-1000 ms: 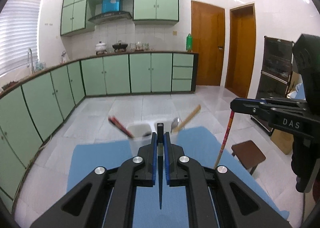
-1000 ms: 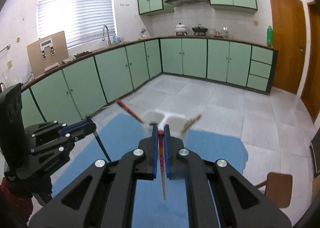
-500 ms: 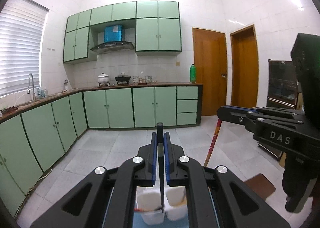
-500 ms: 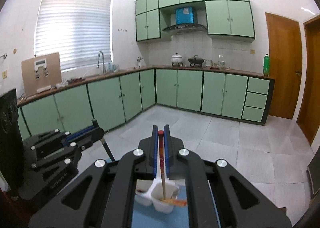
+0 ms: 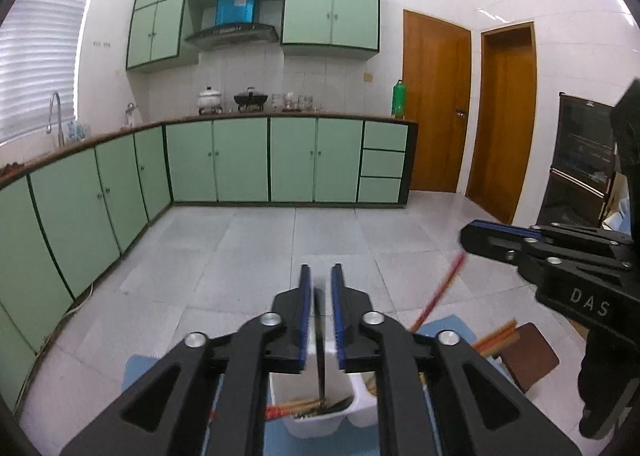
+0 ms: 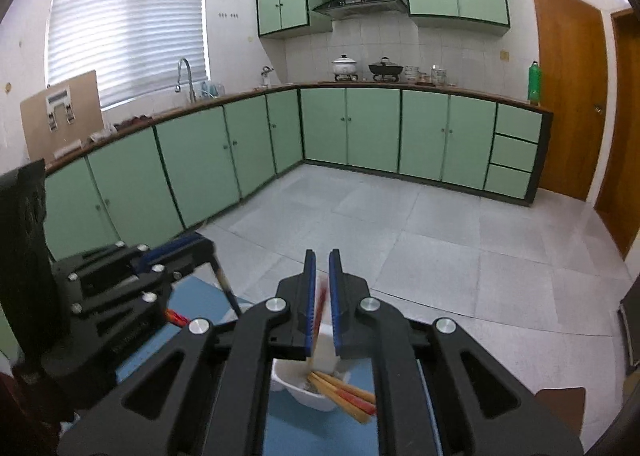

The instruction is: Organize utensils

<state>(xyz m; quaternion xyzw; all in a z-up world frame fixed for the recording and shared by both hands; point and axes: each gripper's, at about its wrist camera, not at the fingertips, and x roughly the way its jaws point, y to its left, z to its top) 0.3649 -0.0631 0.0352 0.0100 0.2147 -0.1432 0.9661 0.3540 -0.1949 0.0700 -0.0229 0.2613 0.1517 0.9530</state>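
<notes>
Both grippers hang over the white holder (image 5: 320, 422) on the counter's blue mat. Left gripper (image 5: 319, 288), slightly parted, releases a dark utensil (image 5: 320, 352); right gripper (image 6: 322, 280), likewise, a red chopstick (image 6: 320, 302). Several chopsticks (image 6: 344, 392) already sit inside.

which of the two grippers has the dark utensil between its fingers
The left gripper: a dark utensil hangs between its fingers, while the right gripper has a red-topped chopstick.
</notes>
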